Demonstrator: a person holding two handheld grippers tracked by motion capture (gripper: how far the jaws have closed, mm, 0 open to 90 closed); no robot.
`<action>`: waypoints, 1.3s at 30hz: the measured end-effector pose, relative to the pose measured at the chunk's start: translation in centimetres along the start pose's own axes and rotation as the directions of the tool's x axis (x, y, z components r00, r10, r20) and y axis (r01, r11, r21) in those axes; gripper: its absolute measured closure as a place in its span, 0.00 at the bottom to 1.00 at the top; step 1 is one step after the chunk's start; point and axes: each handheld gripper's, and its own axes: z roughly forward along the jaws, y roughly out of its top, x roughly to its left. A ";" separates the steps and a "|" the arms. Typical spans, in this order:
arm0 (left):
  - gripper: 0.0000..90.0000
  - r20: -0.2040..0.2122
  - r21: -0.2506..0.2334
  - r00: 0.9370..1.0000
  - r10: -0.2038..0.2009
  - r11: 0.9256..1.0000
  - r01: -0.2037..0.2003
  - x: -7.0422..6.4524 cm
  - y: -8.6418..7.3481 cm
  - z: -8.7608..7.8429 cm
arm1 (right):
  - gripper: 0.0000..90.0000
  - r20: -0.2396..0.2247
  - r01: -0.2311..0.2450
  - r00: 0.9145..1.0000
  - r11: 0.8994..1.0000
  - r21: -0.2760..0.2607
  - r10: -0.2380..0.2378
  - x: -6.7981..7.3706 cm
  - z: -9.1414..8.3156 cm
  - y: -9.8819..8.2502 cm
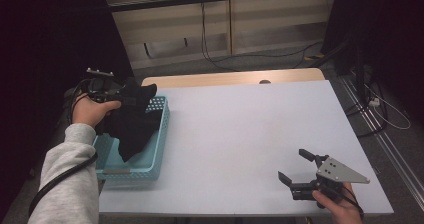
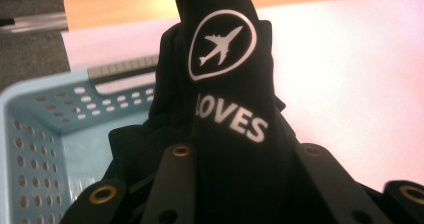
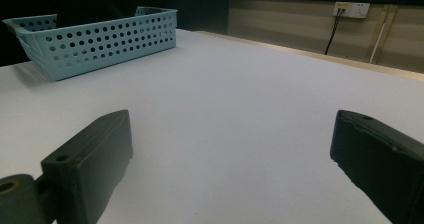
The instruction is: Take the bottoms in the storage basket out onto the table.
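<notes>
Done: left hand-held gripper (image 1: 131,98) is clenched on the black garment (image 1: 131,124), held above the blue basket (image 1: 155,159) at the counter's (image 1: 240,134) left.
Left: laying it down; right hand-held gripper (image 1: 297,169) waits near right, released.

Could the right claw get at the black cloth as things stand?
Probably yes: the right claw is open and bare table lies between it and the cloth, held over the basket by the left claw.

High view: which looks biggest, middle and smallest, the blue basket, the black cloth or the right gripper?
1. Blue basket, though the cloth covers part of it.
2. Black cloth, hanging bunched from the left gripper, so it is close to the basket.
3. Right gripper, clearly smallest.
</notes>
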 end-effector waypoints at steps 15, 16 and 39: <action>0.82 0.087 -0.193 0.992 0.096 0.978 -0.078 -5.3 2.6 -0.9 | 0.03 -0.003 -0.001 1.000 1.000 0.004 0.001 0.1 0.1 0.0; 0.82 0.091 -0.203 0.989 0.112 0.975 -0.092 -5.9 2.8 -0.9 | 0.03 -0.004 -0.002 1.000 1.000 0.004 0.002 0.1 0.2 0.0; 0.82 0.303 -0.272 0.916 0.262 0.945 -0.180 -18.2 3.7 2.7 | 0.03 -0.013 0.005 1.000 1.000 0.009 -0.004 0.2 0.3 0.0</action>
